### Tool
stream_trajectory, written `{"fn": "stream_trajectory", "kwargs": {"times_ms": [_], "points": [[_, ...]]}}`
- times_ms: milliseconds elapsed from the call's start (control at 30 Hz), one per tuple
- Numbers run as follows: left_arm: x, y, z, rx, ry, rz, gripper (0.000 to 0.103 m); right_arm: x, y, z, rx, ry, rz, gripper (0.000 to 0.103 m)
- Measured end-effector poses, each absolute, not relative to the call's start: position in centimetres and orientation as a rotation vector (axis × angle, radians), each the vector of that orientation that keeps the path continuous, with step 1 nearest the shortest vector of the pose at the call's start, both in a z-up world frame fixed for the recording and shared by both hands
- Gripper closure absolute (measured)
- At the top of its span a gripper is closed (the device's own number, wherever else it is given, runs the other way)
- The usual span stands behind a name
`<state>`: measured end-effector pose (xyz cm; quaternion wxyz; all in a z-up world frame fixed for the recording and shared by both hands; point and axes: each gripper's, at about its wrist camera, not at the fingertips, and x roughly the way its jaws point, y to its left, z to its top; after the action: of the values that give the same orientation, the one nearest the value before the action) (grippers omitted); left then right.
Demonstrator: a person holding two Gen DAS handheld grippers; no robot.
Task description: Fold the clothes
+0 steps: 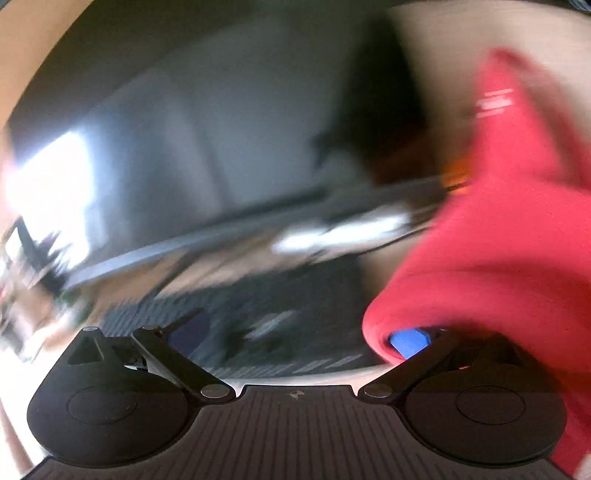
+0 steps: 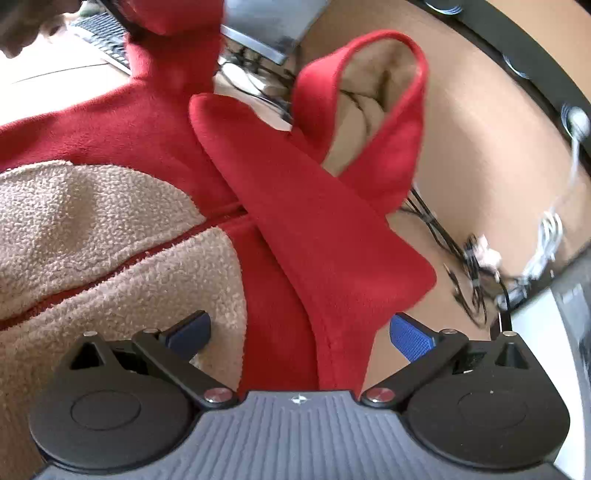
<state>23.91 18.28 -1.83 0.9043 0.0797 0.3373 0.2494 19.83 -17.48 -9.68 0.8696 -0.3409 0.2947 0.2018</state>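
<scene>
Both grippers' fingers [image 2: 412, 338] apart (fleece [image 2: 314, 236] between)

Left wrist view badly smeared; room behind unreadable. Red fleece [image 1: 498, 251] drapes over left gripper's [image 1: 295, 338] right finger, runs off right edge. Keyboard [image 2: 101, 35] cut by top edge

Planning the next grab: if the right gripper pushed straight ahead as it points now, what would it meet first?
Most likely the red fleece: a flap of it already lies between the open fingers of the right gripper, and more fleece fills the view ahead.
</scene>
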Motion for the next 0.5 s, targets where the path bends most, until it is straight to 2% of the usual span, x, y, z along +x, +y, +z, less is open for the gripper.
{"fn": "stream_trajectory", "kwargs": {"times_ms": [167,300,400,500], "points": [[19.9,22.8,-1.5,0.045,0.725,0.669,0.0,21.2,-13.6,-7.5,-0.719,0.519,0.456,0.0],[16.7,24.0,-0.5,0.015,0.707,0.791,0.0,23.1,-9.2,-9.8,-0.85,0.467,0.411,0.0],[15.0,22.7,0.5,-0.104,0.702,0.603,0.0,24.1,-7.8,-11.4,-0.945,0.416,0.322,0.0],[14.8,19.0,0.9,-0.135,0.706,0.395,0.0,25.3,-10.3,-10.3,-0.935,0.339,0.08,0.0]]}}
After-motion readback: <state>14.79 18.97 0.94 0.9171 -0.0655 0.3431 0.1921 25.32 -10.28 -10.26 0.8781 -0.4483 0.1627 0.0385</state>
